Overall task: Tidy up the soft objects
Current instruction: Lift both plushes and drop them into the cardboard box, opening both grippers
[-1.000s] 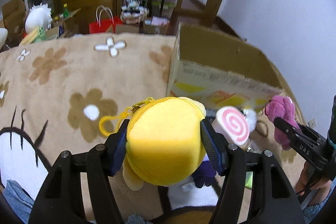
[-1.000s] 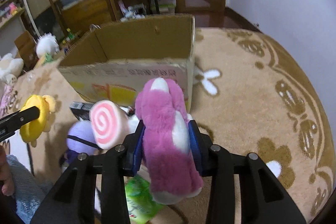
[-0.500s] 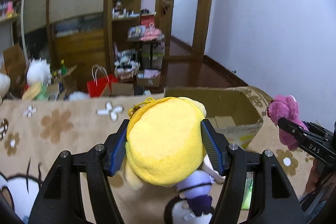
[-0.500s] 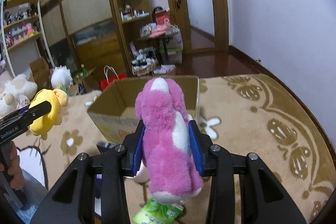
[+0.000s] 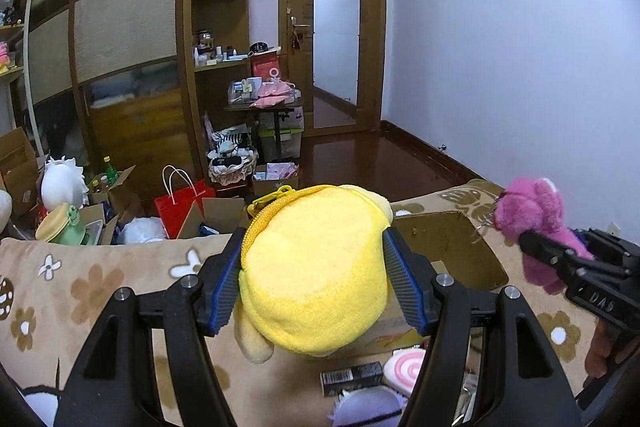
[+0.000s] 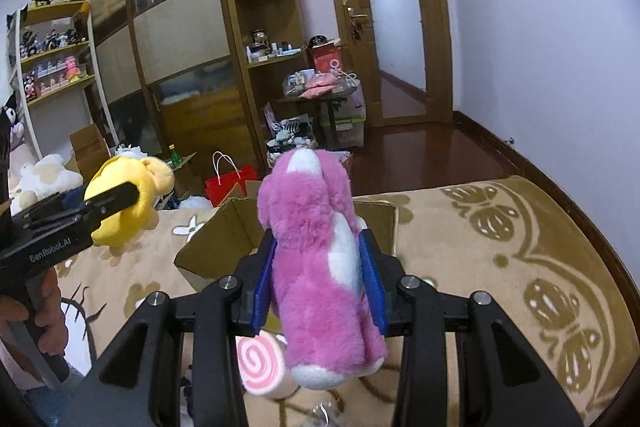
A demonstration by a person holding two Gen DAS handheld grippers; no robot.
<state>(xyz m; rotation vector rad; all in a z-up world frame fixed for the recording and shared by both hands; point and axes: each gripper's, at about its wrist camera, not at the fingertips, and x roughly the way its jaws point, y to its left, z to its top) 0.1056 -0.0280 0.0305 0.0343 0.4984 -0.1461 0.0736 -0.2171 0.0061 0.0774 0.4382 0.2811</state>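
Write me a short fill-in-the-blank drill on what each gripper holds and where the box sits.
1. The left gripper is shut on a ____ plush toy.
2. The right gripper clamps a pink and ____ plush toy.
3. Beyond both toys stands an open ____ box on the rug.
4. A pink ____-patterned cushion lies below the right jaws.

Missing words: yellow; white; cardboard; swirl

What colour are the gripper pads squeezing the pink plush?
Blue, ribbed pads on the right gripper, clearest in the right wrist view beside the pink plush.
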